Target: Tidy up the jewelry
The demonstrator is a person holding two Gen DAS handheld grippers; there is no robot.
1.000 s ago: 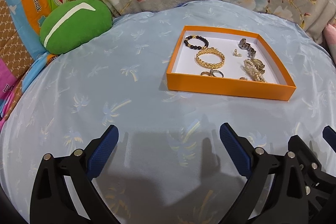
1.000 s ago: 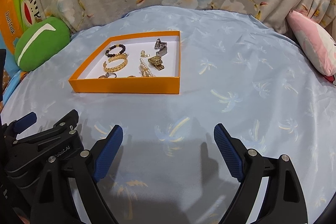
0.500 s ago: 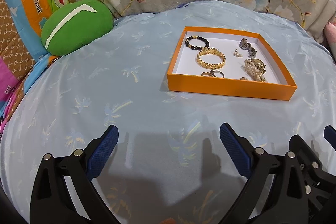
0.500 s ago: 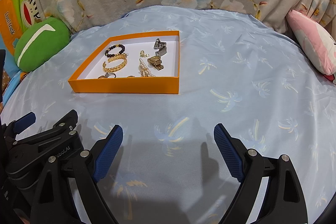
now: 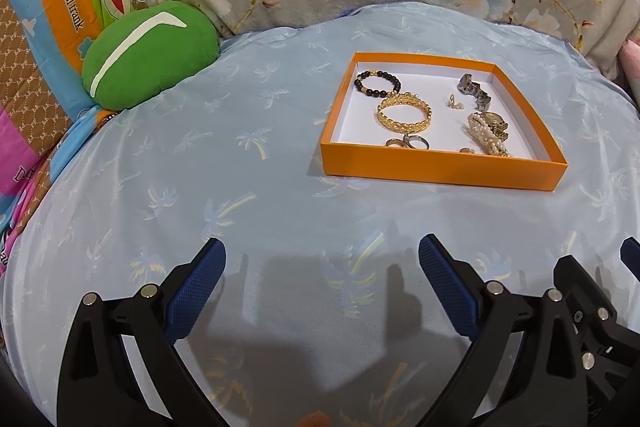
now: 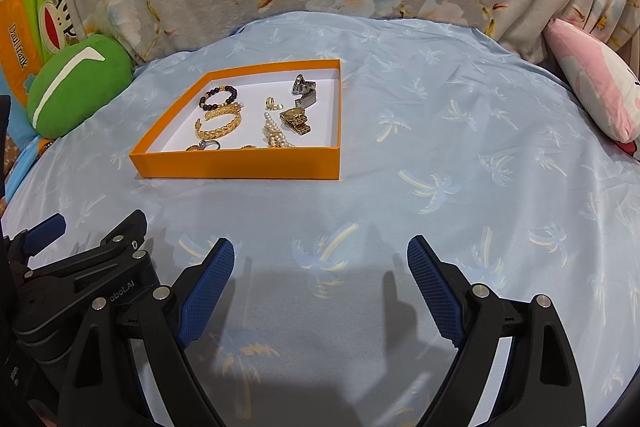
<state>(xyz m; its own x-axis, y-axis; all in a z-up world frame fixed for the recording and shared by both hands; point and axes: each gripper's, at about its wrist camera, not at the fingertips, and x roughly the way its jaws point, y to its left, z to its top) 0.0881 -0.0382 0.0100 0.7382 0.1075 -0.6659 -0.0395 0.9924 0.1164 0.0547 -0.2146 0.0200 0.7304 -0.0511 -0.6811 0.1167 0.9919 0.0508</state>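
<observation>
bed sheet (image 5: pixel 240 187) pale blue, palm print | orange tray (image 5: pixel 440 171) far, right of centre, holds all jewelry | left claw (image 5: pixel 322 267) spread, empty, near | right claw (image 6: pixel 320 267) spread, empty, near | gold bangle (image 5: pixel 404 113) mid-tray | bead bracelet (image 5: pixel 376 83) far-left corner | pearl strand (image 5: pixel 486 139) right

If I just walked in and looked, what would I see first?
Your eye would land on the bright orange tray in the middle of the pale blue palm-tree sheet, with a gold bracelet and a dark beaded bracelet shining inside. Next you would spot the round green cushion at the far left edge. Both open grippers, left and right, hover close in front, empty.
</observation>
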